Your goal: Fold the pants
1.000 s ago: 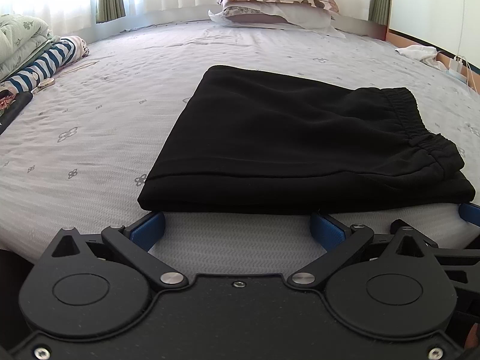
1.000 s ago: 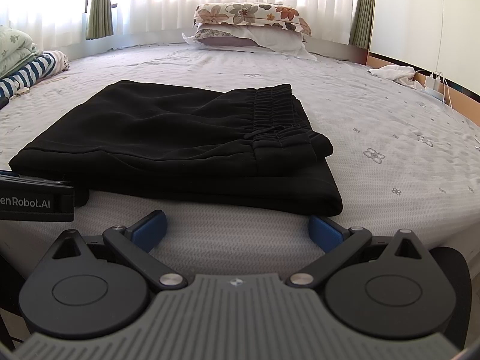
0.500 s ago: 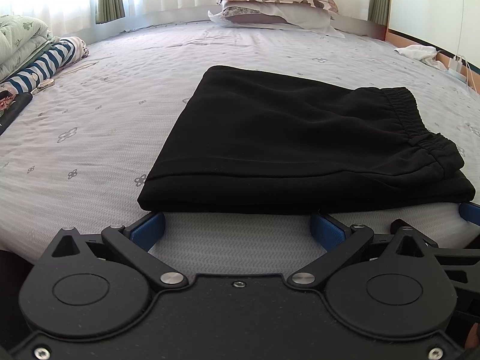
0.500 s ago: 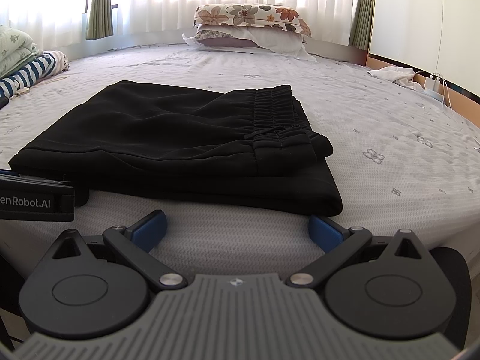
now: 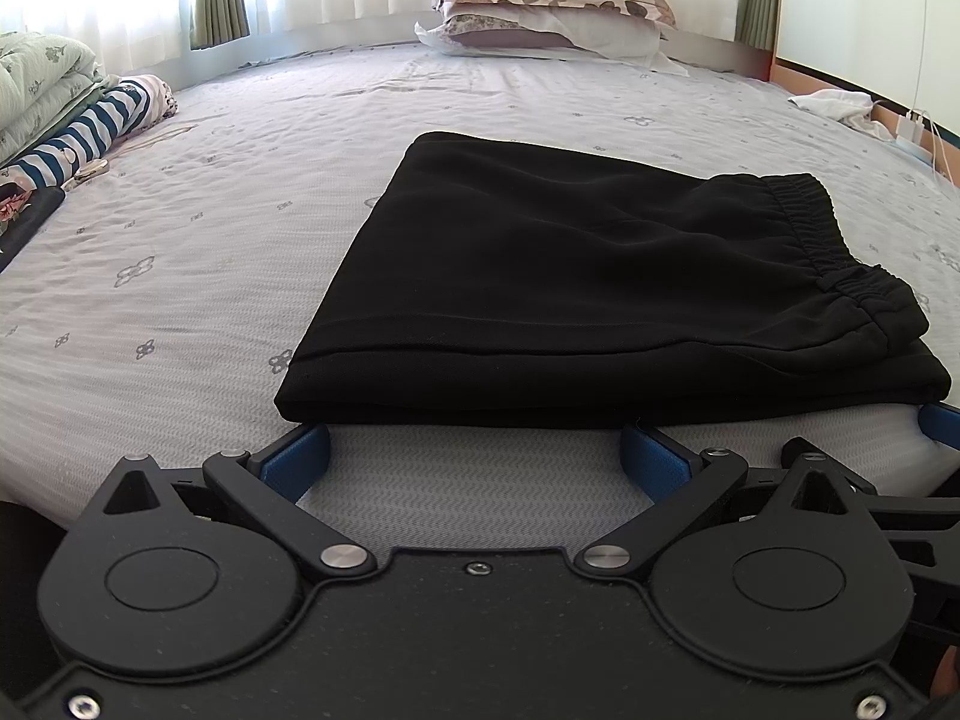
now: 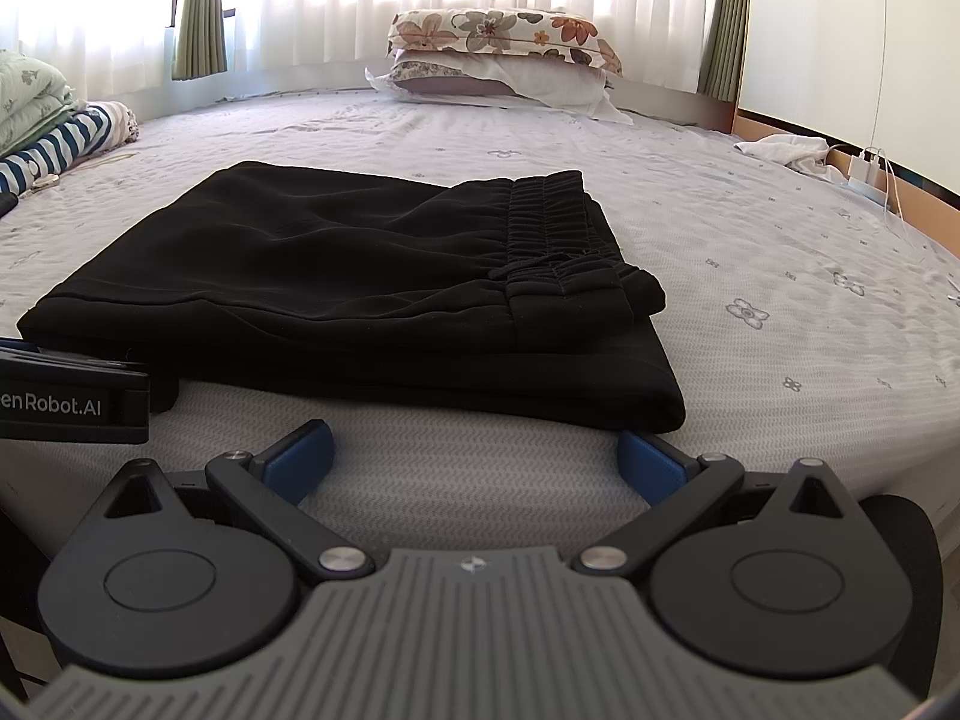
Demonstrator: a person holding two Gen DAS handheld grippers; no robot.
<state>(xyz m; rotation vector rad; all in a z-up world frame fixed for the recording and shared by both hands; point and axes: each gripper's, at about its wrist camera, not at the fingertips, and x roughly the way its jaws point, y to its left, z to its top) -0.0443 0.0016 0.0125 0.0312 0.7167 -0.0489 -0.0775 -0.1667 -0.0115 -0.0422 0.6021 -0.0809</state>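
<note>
Black pants [image 5: 576,294] lie folded into a flat rectangle near the front edge of the bed, elastic waistband on the right side. The same pants [image 6: 360,282] fill the middle of the right wrist view. My left gripper [image 5: 474,450] stands open just short of the pants' near edge, blue fingertips [image 5: 297,459] wide apart with only mattress edge between them. My right gripper [image 6: 474,450] is open too, beside the pants' near right corner, holding nothing. The left gripper's body [image 6: 72,396] shows at the left edge of the right wrist view.
Light floral bed sheet [image 5: 240,228] spreads all round. Two stacked pillows [image 5: 552,6] lie at the far end under curtained windows. Folded bedding and a striped cloth [image 5: 78,132] sit far left. A white cloth [image 6: 780,150] and a charger with cable [image 6: 867,171] lie far right.
</note>
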